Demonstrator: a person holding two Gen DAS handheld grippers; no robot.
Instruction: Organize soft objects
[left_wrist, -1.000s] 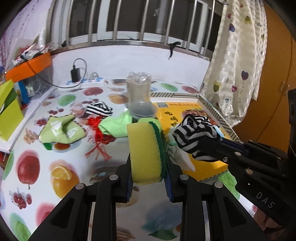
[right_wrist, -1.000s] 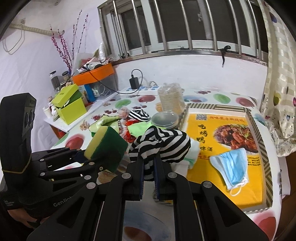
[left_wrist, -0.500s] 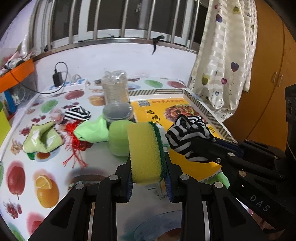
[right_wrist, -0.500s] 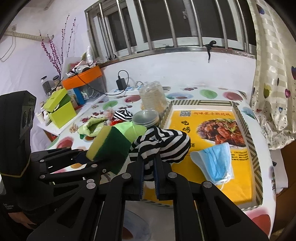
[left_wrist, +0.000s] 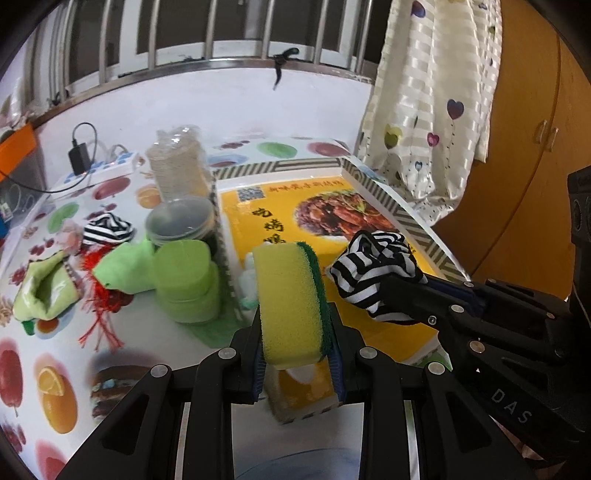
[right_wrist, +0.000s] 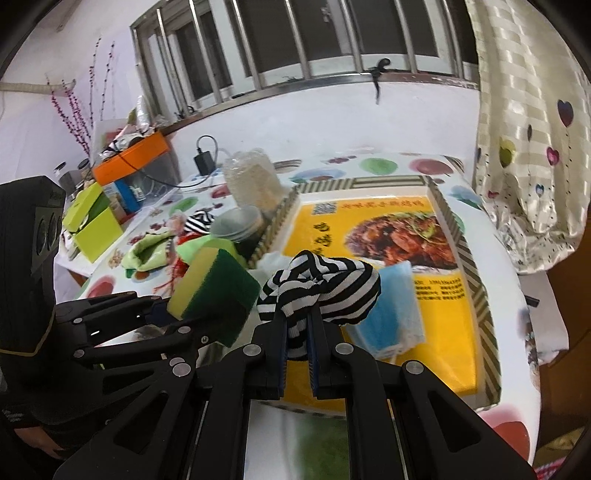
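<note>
My left gripper (left_wrist: 295, 363) is shut on a yellow sponge with a green scrub side (left_wrist: 290, 302), held above the near edge of the yellow-bottomed tray (left_wrist: 402, 214). My right gripper (right_wrist: 297, 338) is shut on a black-and-white striped cloth (right_wrist: 325, 286), held over the tray's near part. The sponge also shows in the right wrist view (right_wrist: 218, 284), and the striped cloth in the left wrist view (left_wrist: 373, 267). A blue face mask (right_wrist: 397, 306) lies in the tray under the cloth.
Left of the tray lie a second striped cloth (left_wrist: 107, 229), green cloths (left_wrist: 48, 288), a red tassel (left_wrist: 103, 314), a light green round sponge stack (left_wrist: 184, 280), stacked lids (left_wrist: 181, 221) and a clear jar (left_wrist: 177, 166). A power strip (left_wrist: 96, 173) is at the wall.
Both grippers have moved right and forward toward the tray, still holding the sponge and the striped cloth. The green round stack has come into view on the left.
</note>
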